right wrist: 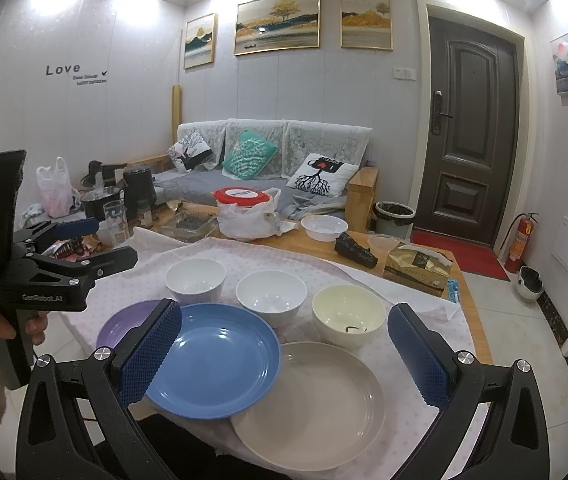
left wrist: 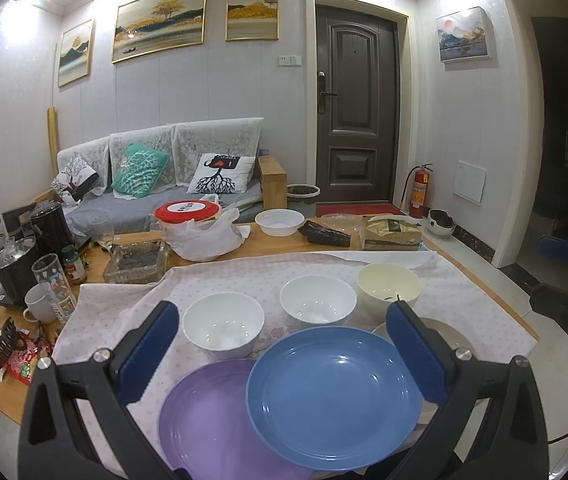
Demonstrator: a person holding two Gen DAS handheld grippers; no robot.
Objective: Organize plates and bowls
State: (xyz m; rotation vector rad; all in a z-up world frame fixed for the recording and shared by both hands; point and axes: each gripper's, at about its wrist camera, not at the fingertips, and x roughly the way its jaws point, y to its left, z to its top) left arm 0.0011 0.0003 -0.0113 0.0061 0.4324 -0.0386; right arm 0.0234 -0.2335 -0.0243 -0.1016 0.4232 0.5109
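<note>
Both grippers are spread wide, holding nothing: left gripper (left wrist: pixel 284 344), right gripper (right wrist: pixel 284 344). Stack plates first. The beige plate (right wrist: pixel 316 408) and purple plate (left wrist: pixel 208 424) both sit under the blue plate (right wrist: pixel 212 356); lift blue by its free 6 o'clock rim. Three bowls at 12: white bowl (right wrist: pixel 195 280), second white bowl (right wrist: pixel 271 294), cream bowl (right wrist: pixel 348 318). Table edge (right wrist: pixel 469 312) at 3; stay inboard.

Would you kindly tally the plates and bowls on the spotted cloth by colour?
White bowls: 2
Cream bowl: 1
Blue plate: 1
Purple plate: 1
Beige plate: 1
Total: 6
</note>
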